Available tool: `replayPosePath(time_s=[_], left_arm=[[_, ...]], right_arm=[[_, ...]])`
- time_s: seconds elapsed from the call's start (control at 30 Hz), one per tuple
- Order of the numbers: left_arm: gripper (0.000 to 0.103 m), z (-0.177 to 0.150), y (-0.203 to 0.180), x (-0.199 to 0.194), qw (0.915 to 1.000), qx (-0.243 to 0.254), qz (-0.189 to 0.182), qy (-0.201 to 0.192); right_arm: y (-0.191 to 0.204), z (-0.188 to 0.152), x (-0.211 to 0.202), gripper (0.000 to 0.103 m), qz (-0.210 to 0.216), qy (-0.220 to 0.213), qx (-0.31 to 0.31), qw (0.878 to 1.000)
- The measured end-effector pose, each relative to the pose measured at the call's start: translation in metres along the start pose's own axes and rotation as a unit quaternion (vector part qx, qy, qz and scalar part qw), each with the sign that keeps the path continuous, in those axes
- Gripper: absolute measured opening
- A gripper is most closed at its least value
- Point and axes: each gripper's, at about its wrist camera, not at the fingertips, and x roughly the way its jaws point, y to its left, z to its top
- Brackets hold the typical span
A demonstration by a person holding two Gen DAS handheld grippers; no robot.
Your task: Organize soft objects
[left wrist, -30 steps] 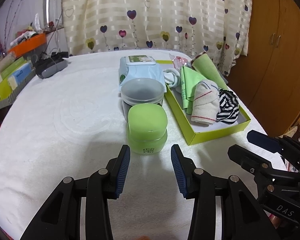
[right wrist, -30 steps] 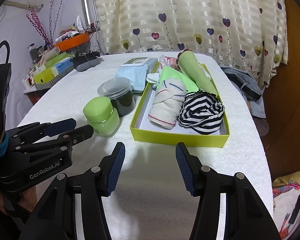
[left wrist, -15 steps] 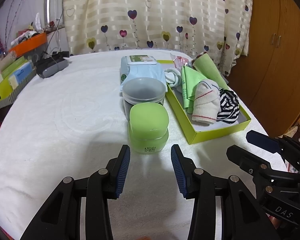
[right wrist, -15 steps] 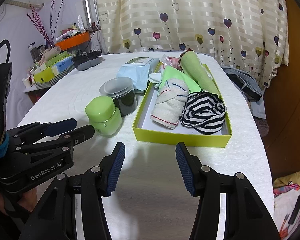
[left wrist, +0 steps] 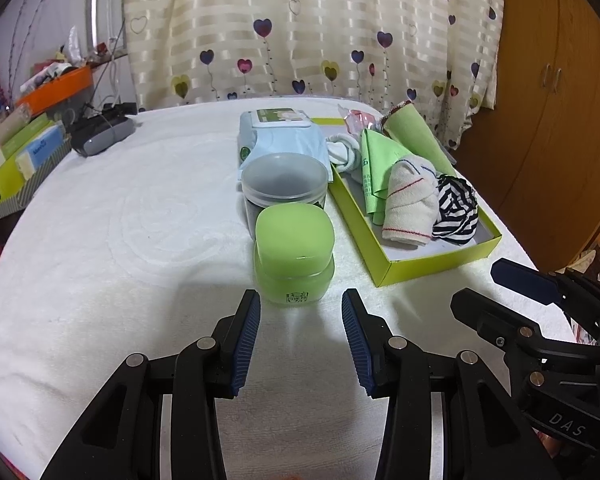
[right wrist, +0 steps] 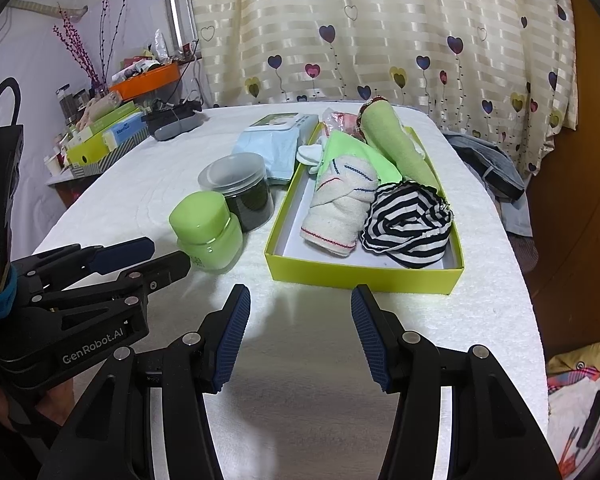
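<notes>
Judging from the layout, most of the sorting appears complete: the yellow-green box [right wrist: 364, 276] already holds a striped black-and-white cloth [right wrist: 406, 228], a rolled cream towel [right wrist: 340, 208], a folded green cloth [right wrist: 352, 152], a rolled green towel [right wrist: 396, 148], a white sock [right wrist: 310, 155] and a pink item at the far end, too small to identify

Outside the box, standing on the table [left wrist: 120, 220], are a green jar [left wrist: 294, 256], a clear-lidded dark container [left wrist: 284, 184] behind it and touching it, and a blue wet-wipes pack [left wrist: 280, 136] beyond. Only the wipes pack looks soft; whether it belongs in the box cannot be told

The left gripper [left wrist: 300, 332] hovers just short of the green jar, fingers apart and empty. The right gripper [right wrist: 300, 332] hovers near the box's front wall, fingers apart and empty

Remaining work, if any, is probably limited to the wipes pack or final tidying of the box contents
</notes>
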Motion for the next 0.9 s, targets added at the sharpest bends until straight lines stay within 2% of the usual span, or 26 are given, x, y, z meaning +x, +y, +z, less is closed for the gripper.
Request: replayPosePath(time_s=[0.9], left_arm=[[0.041, -0.0042, -0.0013, 0.0049, 1.0000, 0.003, -0.003, 0.004]], right_arm=[[0.0007, -0.0006, 0.0009, 0.054, 0.000, 0.001, -0.001, 1.000]])
